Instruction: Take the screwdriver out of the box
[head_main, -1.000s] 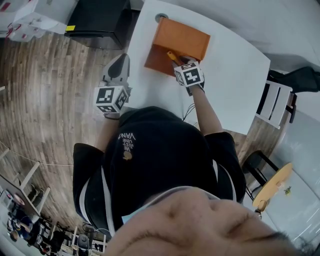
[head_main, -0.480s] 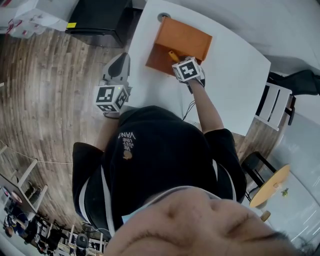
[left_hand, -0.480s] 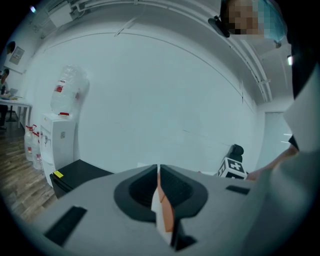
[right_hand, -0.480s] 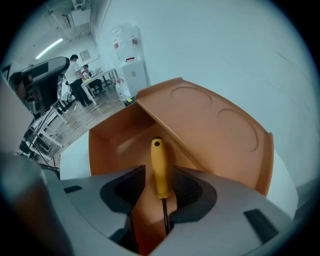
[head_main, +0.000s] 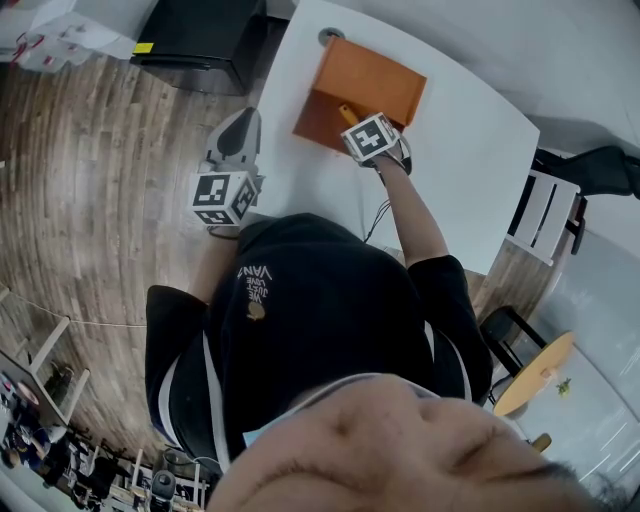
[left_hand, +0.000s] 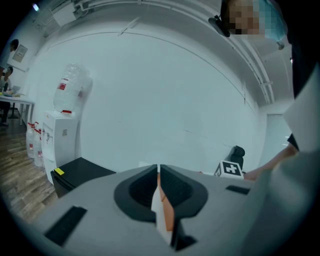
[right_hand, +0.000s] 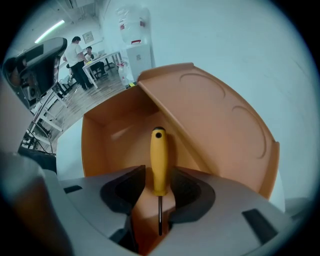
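An orange box (head_main: 365, 85) stands open on the white table (head_main: 470, 170), its lid (right_hand: 220, 135) raised at the back. Inside it lies a screwdriver (right_hand: 159, 160) with a yellow handle (head_main: 345, 112) and a thin dark shaft. My right gripper (right_hand: 159, 187) points steeply down into the box. Its jaws have just been opening and stand on either side of the handle without pressing on it. My left gripper (head_main: 240, 118) hangs off the table's left edge, shut with nothing in it (left_hand: 158, 187).
A black cabinet (head_main: 200, 40) stands beside the table's far left corner, with a water dispenser (left_hand: 62, 130) behind it. A white chair (head_main: 545, 210) is at the table's right. Wooden floor lies to the left. People sit at a distant table (right_hand: 97, 60).
My right gripper has sunk a little further into the box and turned, so its marker cube now faces more upward. The left gripper has kept still.
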